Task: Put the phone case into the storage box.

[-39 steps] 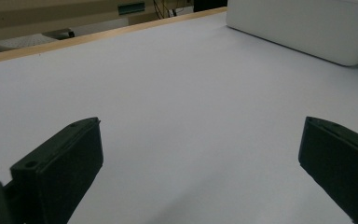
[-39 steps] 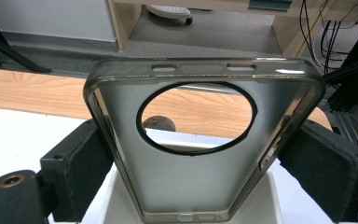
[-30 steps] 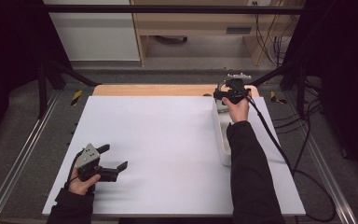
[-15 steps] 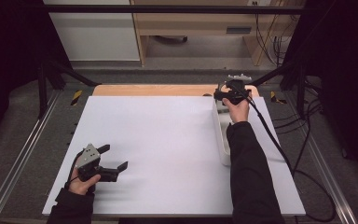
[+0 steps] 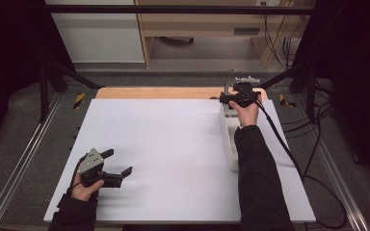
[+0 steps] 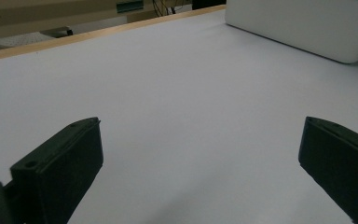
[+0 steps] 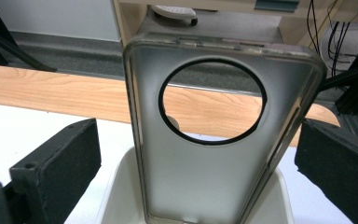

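A white board (image 5: 173, 154) is laid over a wooden table (image 5: 164, 92), with dark floor, a pale cabinet and trailing cables beyond its far edge. At the board's right side a long white tray (image 5: 228, 144) is set lengthwise, and a translucent phone case (image 7: 214, 140) with a large round camera opening is stood upright in the tray's far end. The right gripper (image 5: 238, 98) is held at that end, its jaws spread wide with the case between them, one black pad off to each side and neither touching it. The left gripper (image 5: 111, 168) is rested low near the board's front left corner, well apart from the tray, its jaws also spread wide with nothing but bare board between them. Compared with half a second and a second earlier, almost nothing has been moved: both hands are kept where they were. The pause is judged to be the alignment before the jaws are closed on the case.
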Tool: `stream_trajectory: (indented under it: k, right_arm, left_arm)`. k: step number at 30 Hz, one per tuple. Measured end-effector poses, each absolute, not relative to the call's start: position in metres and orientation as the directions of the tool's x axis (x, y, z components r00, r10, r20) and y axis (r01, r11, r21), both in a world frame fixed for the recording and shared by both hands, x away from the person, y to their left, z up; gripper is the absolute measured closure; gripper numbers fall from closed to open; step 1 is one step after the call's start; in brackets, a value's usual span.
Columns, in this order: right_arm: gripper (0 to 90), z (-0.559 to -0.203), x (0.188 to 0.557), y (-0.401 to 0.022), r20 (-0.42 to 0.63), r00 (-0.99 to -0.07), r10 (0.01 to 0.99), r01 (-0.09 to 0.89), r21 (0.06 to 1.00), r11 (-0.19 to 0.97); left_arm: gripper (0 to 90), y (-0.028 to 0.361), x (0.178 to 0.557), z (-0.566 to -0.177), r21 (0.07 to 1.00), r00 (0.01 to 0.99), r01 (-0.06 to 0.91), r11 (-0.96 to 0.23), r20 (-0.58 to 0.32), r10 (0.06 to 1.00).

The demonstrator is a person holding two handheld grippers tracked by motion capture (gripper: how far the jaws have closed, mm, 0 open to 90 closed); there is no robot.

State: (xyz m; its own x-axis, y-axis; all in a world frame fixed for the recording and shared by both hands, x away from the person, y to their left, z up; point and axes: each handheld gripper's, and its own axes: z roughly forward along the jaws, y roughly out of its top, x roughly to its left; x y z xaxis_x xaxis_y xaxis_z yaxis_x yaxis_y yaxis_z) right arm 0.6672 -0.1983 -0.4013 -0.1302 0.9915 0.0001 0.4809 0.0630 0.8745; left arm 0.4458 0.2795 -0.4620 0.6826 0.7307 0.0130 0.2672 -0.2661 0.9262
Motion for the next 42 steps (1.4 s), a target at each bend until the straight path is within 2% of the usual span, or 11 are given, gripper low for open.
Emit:
stream_trajectory:
  k: [10, 18, 34, 42]
  right_arm:
    - [0.5, -0.39, 0.66, -0.203, -0.006, -0.151, 0.989, 0.435, 0.898, 0.072]
    - [0.4, -0.376, 0.641, -0.204, 0.012, -0.214, 0.977, 0.38, 0.922, 0.072]
    - [0.4, -0.357, 0.578, -0.206, 0.049, -0.461, 0.886, 0.283, 0.955, 0.094]
    - [0.4, -0.359, 0.539, -0.207, 0.0, -0.561, 0.828, 0.211, 0.967, 0.143]
  left_arm:
    - [0.0, 0.279, 0.446, -0.462, 0.927, 0.683, 0.266, -0.265, 0.013, 0.73]
    - [0.0, 0.279, 0.445, -0.461, 0.928, 0.682, 0.264, -0.264, 0.014, 0.731]
    - [0.0, 0.278, 0.444, -0.46, 0.932, 0.69, 0.255, -0.259, 0.012, 0.724]
    - [0.0, 0.278, 0.444, -0.46, 0.931, 0.692, 0.254, -0.263, 0.015, 0.722]
